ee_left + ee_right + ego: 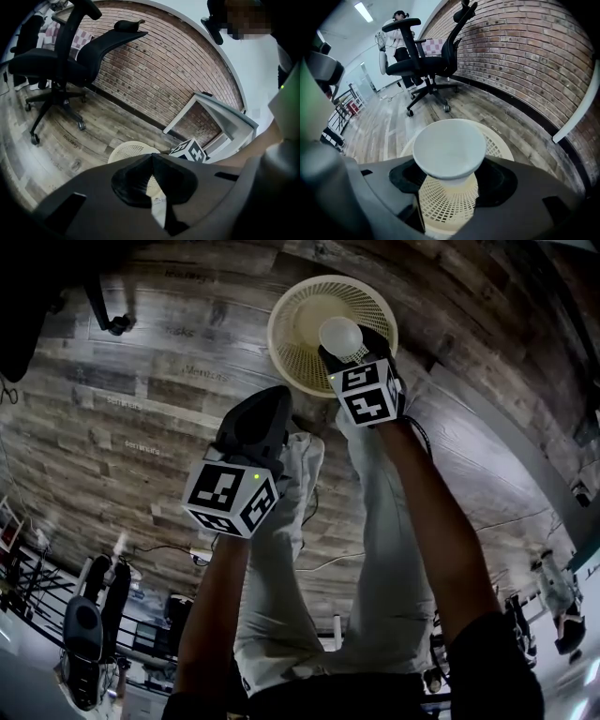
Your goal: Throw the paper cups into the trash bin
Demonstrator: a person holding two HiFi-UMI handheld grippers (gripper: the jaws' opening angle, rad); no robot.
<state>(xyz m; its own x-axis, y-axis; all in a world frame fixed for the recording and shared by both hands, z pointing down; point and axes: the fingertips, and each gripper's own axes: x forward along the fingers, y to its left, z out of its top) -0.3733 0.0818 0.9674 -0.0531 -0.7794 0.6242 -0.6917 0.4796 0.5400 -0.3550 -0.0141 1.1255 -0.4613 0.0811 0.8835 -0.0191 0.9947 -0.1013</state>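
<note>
My right gripper (349,349) has its jaws spread fairly wide and clamped on the white paper cup (449,147), with the pads on its sides. The cup's long axis runs out ahead along the jaws. A round end faces the gripper's camera, though I can't tell whether that is the mouth or the base.

What counts is where the cup sits relative to the cream plastic mesh trash bin (499,146). In the right gripper view the bin's lattice wall and rim show directly behind and below the cup. In the head view the cup lies inside the circle of the bin's rim, towards the side nearer me. So I judge the bin's opening to be straight under the cup, and letting go should be enough.

My left gripper (152,178) is closed tip to tip with nothing between the jaws. It hangs back from the bin, nearer my legs, so the right is the arm for this drop.
</note>
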